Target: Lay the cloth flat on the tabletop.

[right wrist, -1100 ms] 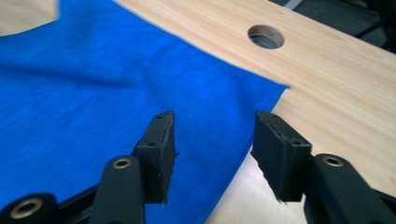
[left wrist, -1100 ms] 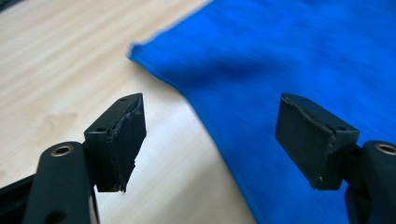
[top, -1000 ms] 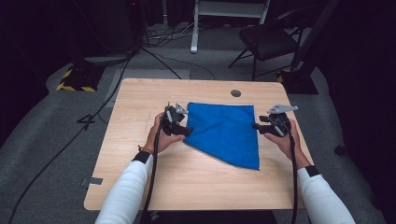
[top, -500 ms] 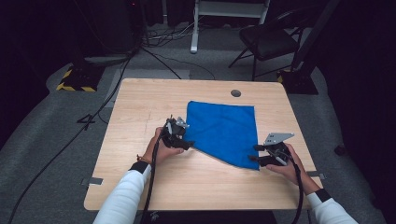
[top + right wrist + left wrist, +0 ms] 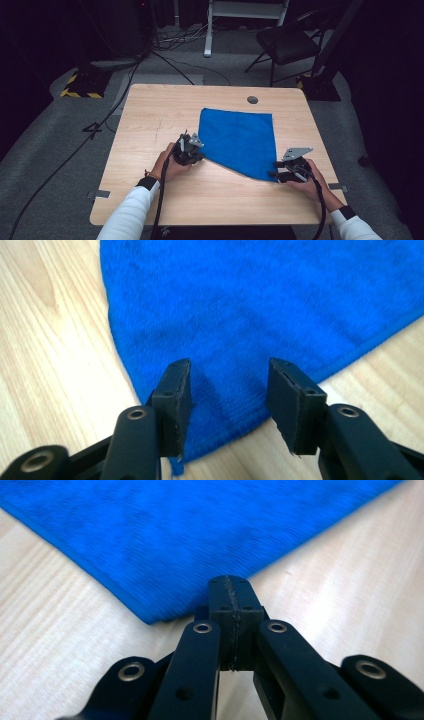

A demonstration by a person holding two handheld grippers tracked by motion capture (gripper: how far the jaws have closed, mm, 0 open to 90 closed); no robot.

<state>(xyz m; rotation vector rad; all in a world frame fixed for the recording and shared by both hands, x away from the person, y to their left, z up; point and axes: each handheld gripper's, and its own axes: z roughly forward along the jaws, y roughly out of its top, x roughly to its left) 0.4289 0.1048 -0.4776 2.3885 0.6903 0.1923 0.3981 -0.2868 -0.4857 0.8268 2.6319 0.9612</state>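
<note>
With its two black jaws pressed flat together at a corner of the flat blue terry cloth (image 5: 200, 540), the left gripper (image 5: 235, 607) sits low on the pale wooden table (image 5: 165, 115) — whether any cloth is pinched between the pads cannot be told. The right gripper (image 5: 227, 390) has just been closing, its jaws apart astride the cloth's near right corner — the cloth lies spread at the table's middle right.

No text, label, brand or number can be read anywhere. Far beyond the left gripper (image 5: 192, 148), a block (image 5: 80, 86) bears yellow-black hazard stripes, perhaps a warning marking.
</note>
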